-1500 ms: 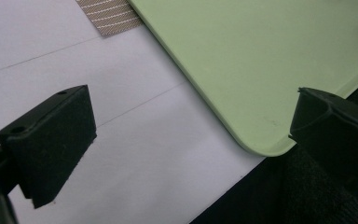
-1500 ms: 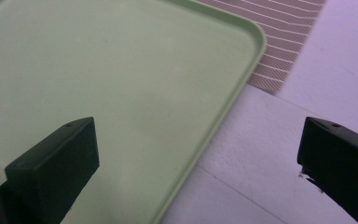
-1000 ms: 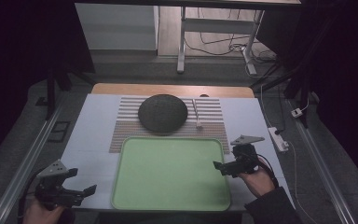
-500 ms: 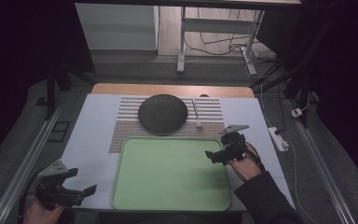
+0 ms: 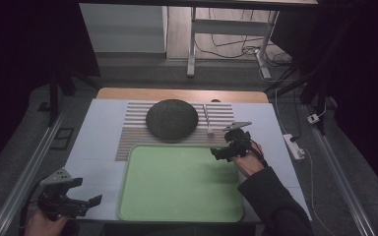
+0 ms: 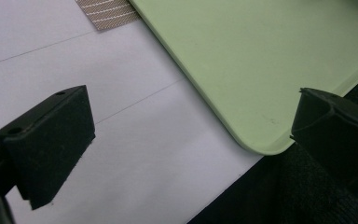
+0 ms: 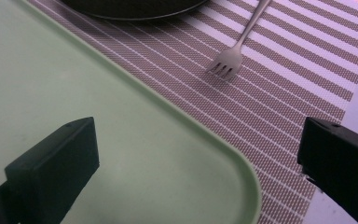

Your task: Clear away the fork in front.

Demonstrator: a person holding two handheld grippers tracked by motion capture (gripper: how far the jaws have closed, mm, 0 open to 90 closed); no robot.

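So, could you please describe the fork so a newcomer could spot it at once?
Find the striped placemat beyond the green tray. The fork lies on its right part, just right of the dark round plate, tines toward the tray. It is the only slim, silvery thing there.

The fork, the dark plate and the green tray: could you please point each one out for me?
fork [image 7: 225, 63], right gripper view, on its tines.
dark plate [image 5: 172, 118], high view, on its middle.
green tray [image 5: 179, 179], high view, on its bare floor.
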